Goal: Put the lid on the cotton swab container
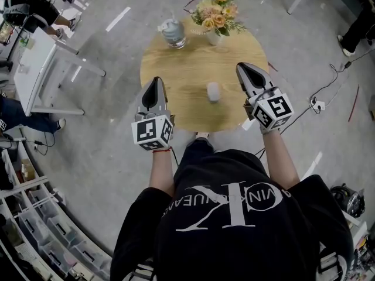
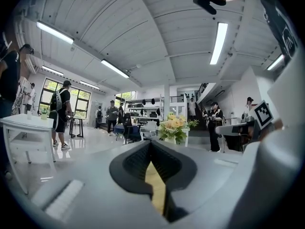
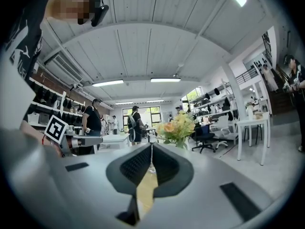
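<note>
The person wore a black T-shirt (image 1: 234, 215) with white lettering. The left hand-held gripper (image 1: 156, 82) and right hand-held gripper (image 1: 242, 68) were grey, with black-and-white marker cubes (image 1: 153, 132).

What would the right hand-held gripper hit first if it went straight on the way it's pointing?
Most likely the flower bouquet; the right hand-held gripper points across the wooden table straight at it, though depth is unclear.

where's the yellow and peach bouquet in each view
Head view: yellow and peach flower bouquet at top centre, on the round wooden table's far edge.
Left gripper view: just right of centre, above the left gripper's shut tongs.
Right gripper view: just right of centre, above the right gripper's shut tongs.
Shared landmark: that table, tan strip between the tongs.
</note>
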Motion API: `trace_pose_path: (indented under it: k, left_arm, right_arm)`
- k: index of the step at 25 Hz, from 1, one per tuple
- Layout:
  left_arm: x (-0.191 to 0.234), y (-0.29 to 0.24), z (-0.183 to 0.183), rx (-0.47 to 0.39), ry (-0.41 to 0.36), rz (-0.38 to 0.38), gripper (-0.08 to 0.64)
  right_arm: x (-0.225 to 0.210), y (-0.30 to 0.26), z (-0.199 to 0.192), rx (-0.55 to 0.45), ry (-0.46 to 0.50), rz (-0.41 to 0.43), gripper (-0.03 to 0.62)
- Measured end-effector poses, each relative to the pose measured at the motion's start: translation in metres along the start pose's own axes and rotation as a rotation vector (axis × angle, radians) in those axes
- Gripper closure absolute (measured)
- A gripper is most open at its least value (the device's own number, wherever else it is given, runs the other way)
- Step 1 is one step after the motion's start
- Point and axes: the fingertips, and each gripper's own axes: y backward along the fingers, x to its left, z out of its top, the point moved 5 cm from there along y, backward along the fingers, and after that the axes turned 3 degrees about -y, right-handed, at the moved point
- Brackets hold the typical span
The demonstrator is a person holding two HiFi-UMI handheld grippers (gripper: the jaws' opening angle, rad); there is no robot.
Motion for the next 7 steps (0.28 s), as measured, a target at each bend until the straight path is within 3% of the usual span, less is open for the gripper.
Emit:
trace_pose_path:
  k: [7]
  left_arm:
    - [-0.0012,-0.0003,-0.0027,0.003,-0.002,0.005,0.549]
  right_arm:
    - [-0.0031,0.0016,-0.0026,0.002,-0.001,-0.01,0.577]
